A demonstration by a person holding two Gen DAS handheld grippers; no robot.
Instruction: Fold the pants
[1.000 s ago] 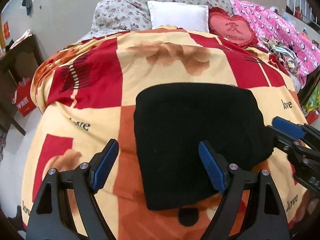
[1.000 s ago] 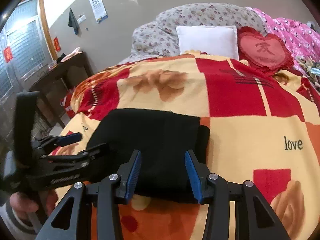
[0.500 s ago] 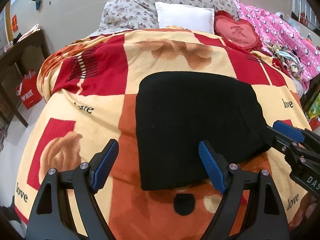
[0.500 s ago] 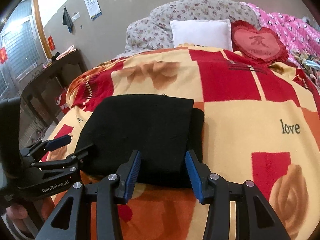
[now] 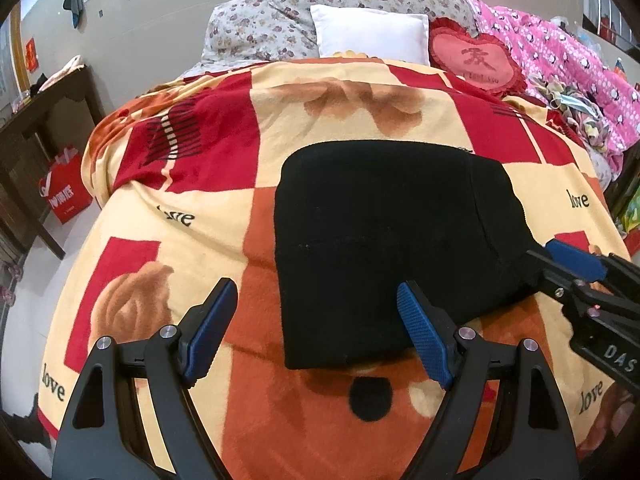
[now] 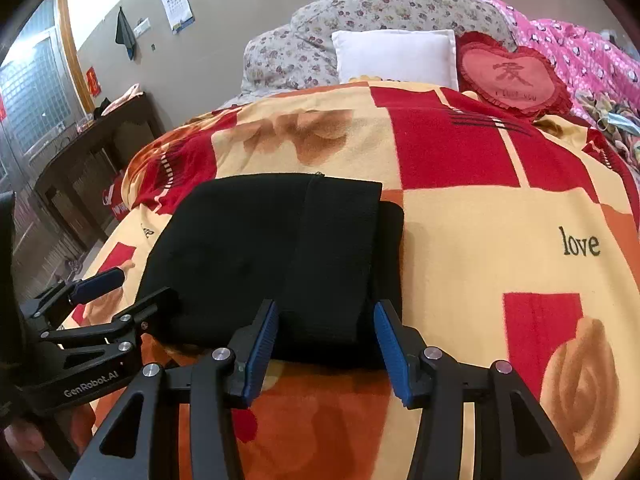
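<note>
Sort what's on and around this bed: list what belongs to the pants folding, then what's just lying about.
Belongs to the job:
- black pants, folded flat
- left gripper, open
- right gripper, open
- blanket they lie on

Just lying about:
- white pillow
- heart cushion
- pink quilt
- red bag

Right tongs (image 5: 560,268) cut off by frame edge, blanket (image 5: 208,208) beneath pants (image 5: 384,232) hidden

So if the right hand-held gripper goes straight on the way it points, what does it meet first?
Probably the folded black pants: their near edge lies just ahead, between the open fingers of the right hand-held gripper, resting on the patterned blanket. Depth is uncertain.
</note>
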